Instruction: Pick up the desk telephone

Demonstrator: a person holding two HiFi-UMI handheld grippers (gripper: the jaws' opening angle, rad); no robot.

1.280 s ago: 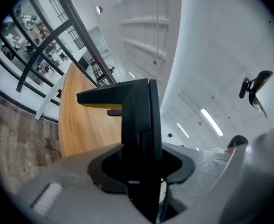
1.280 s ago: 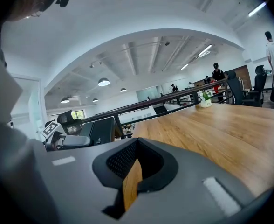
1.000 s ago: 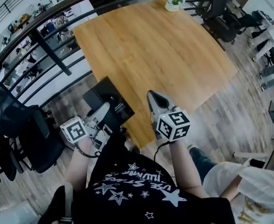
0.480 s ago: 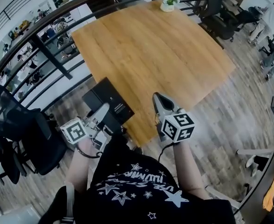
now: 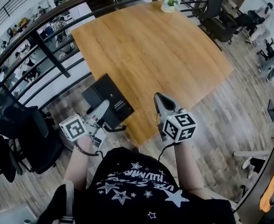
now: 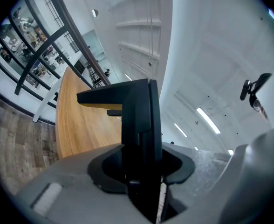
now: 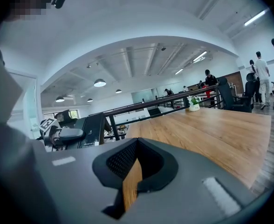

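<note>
The black desk telephone [image 5: 107,101] hangs in the air just off the near left corner of the wooden table [image 5: 151,45]. My left gripper [image 5: 101,112] is shut on its near edge. In the left gripper view the telephone [image 6: 138,111] stands as a dark slab clamped between the jaws of the left gripper [image 6: 141,168]. A dark cord [image 5: 114,129] curls beneath it. My right gripper [image 5: 159,98] hovers over the table's near edge, shut, holding nothing. In the right gripper view, only a thin slit shows between the jaws of the right gripper [image 7: 133,172], and the telephone [image 7: 91,129] is at the left.
A small potted plant [image 5: 168,3] stands at the table's far edge. A dark metal railing [image 5: 48,50] runs along the left side. A black office chair [image 5: 20,129] is at my left. More chairs [image 5: 218,13] and people [image 5: 267,17] are at the far right.
My right gripper has shifted a little to the right along the table's near edge. The left gripper has kept the telephone in about the same place.
</note>
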